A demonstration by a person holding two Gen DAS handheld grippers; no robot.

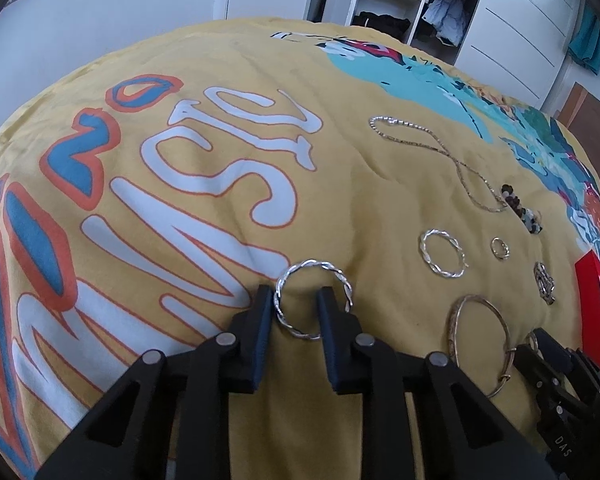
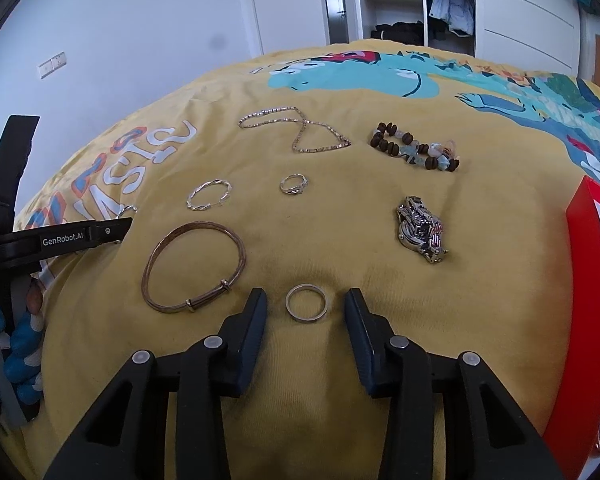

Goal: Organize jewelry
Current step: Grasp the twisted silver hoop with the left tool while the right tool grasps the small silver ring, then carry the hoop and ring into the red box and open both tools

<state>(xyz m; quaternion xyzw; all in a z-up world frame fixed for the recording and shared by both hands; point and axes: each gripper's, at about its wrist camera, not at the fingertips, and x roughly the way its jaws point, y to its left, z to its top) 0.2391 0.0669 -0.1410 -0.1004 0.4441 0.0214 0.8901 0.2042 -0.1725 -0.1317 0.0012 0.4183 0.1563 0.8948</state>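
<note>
Jewelry lies on a yellow printed blanket (image 2: 340, 232). My left gripper (image 1: 294, 300) is open, its fingers either side of a twisted silver hoop (image 1: 300, 280) that rests on the cloth. My right gripper (image 2: 306, 300) is open around a plain silver ring (image 2: 288, 308). Near it lie a brown bangle (image 2: 156, 260), a second twisted hoop (image 2: 209, 195), a small stone ring (image 2: 293, 184), a chain necklace (image 2: 296, 128), a beaded bracelet (image 2: 414, 146) and a metal charm (image 2: 420, 230). The left view also shows the bangle (image 1: 456, 320) and necklace (image 1: 432, 148).
A red and white box (image 2: 584, 264) stands at the right edge of the blanket. The left gripper's body (image 2: 60, 238) reaches in from the left in the right wrist view. A white wall, a door and an open wardrobe (image 2: 396, 0) are behind.
</note>
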